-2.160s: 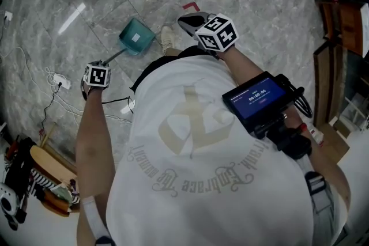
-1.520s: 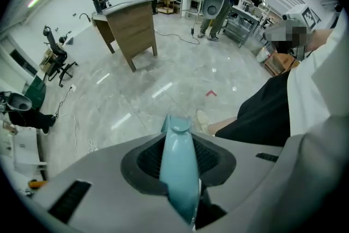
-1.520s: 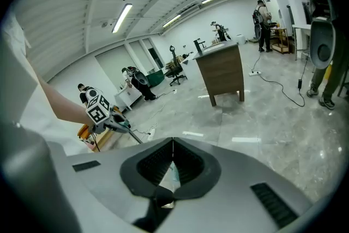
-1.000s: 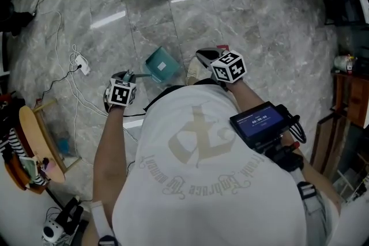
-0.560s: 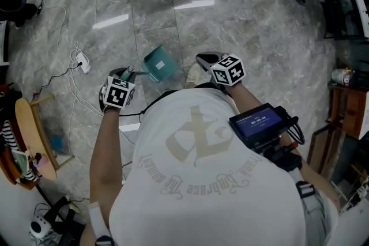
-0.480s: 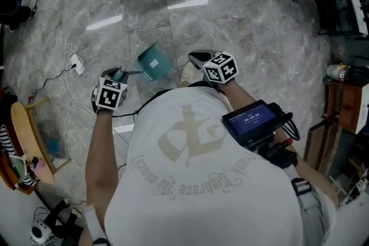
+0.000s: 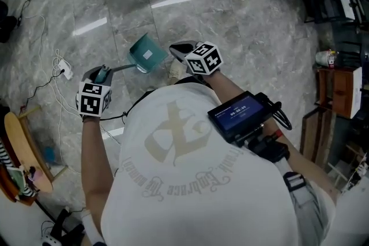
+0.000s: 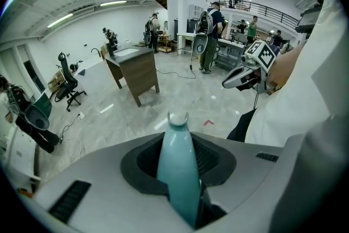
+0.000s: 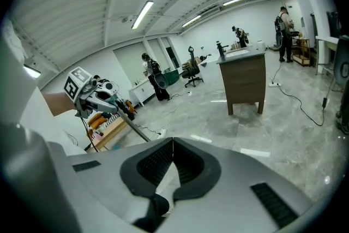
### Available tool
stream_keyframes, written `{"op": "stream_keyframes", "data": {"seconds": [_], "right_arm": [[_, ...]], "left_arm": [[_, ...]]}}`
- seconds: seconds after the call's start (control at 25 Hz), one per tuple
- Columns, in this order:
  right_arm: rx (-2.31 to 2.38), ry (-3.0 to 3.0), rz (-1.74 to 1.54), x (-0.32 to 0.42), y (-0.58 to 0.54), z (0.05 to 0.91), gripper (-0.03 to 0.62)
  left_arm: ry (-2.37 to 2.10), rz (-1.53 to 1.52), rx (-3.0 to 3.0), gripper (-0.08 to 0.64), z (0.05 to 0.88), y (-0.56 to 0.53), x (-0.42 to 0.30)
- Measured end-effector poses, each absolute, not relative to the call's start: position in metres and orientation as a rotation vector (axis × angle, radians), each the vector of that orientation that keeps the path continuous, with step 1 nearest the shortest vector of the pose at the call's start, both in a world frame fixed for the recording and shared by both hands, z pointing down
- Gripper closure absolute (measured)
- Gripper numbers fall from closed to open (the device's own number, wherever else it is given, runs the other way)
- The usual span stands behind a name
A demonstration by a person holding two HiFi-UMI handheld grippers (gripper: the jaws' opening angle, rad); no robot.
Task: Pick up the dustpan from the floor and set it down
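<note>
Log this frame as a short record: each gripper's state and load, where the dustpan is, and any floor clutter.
dustpan: teal, held by the end of its handle, pan out ahead of the person, apparently clear of the floor
left gripper: shut on the handle
right gripper: jaws together, nothing between them, close beside the pan in the head view
floor clutter: white power strip with loose cables, at the person's left
background: wooden desk on the grey marble floor

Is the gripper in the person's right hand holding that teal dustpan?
No, the right gripper is shut with nothing in it; the left gripper clamps the dustpan by its handle.
</note>
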State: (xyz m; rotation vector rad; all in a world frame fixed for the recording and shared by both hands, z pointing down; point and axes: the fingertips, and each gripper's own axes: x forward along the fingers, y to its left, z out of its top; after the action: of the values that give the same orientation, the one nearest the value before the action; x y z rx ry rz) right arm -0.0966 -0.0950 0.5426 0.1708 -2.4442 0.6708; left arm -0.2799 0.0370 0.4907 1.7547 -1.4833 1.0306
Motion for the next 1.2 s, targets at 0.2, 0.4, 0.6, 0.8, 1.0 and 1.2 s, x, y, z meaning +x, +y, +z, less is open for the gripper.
{"op": "stream_keyframes", "data": {"seconds": [0.2, 0.4, 0.6, 0.8, 1.0, 1.2], "right_arm": [[0.200, -2.473, 0.630, -0.103, -0.055, 0.529, 0.575], [0.211, -2.489, 0.598, -0.115, -0.016, 0.529, 0.575], [0.210, -2.487, 0.608, -0.114, -0.015, 0.530, 0.575], [0.227, -2.476, 0.631, -0.111, -0.015, 0.532, 0.575], [0.244, -2.462, 0.642, -0.109, -0.015, 0.534, 0.575], [0.275, -2.455, 0.652, -0.104, -0.019, 0.535, 0.575]], "left_arm": [[-1.501, 1.032, 1.831, 0.456, 0.479, 0.071, -0.276], [-1.518, 1.042, 1.879, 0.456, 0.474, 0.108, -0.278], [-1.535, 1.033, 1.863, 0.456, 0.472, 0.106, -0.279], [-1.536, 1.024, 1.841, 0.456, 0.472, 0.105, -0.284], [-1.523, 1.031, 1.828, 0.456, 0.476, 0.103, -0.288], [-1.511, 1.016, 1.812, 0.456, 0.487, 0.103, -0.292]]}}
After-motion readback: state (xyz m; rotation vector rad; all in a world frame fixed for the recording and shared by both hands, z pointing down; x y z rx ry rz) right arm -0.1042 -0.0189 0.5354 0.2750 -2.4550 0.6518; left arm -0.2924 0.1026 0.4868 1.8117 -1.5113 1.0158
